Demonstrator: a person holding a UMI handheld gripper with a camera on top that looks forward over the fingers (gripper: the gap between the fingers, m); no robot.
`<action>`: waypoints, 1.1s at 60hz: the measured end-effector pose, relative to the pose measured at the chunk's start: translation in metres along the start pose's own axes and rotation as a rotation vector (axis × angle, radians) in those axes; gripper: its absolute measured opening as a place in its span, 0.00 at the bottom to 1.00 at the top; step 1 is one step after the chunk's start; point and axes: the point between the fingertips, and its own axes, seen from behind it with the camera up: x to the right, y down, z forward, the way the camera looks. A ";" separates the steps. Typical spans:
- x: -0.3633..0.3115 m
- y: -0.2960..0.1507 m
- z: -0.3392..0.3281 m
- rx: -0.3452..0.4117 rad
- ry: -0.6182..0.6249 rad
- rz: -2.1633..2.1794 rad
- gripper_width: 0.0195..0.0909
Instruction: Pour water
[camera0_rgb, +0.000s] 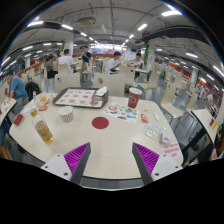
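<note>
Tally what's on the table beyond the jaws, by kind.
Cups: 2 (red cup, white cup)
Bottles: 1 (bottle)
Trays: 1 (tray)
Discs: 1 (red disc)
Total: 5
Small items beside the red disc are too small to tell, so not counted. Gripper: jaws open, nothing between them.

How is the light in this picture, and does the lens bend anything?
Gripper view: bright ceiling lights light the room evenly; the pale table shows faint shadows only. The fisheye lens curves the table's edges and the ceiling. The open claw with its magenta pads looks sharp; distant people look small.
</note>
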 end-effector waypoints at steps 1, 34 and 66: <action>0.001 0.000 0.000 0.000 0.004 0.001 0.92; -0.150 0.036 -0.007 0.019 -0.016 0.059 0.92; -0.293 -0.012 0.107 0.211 -0.043 0.121 0.87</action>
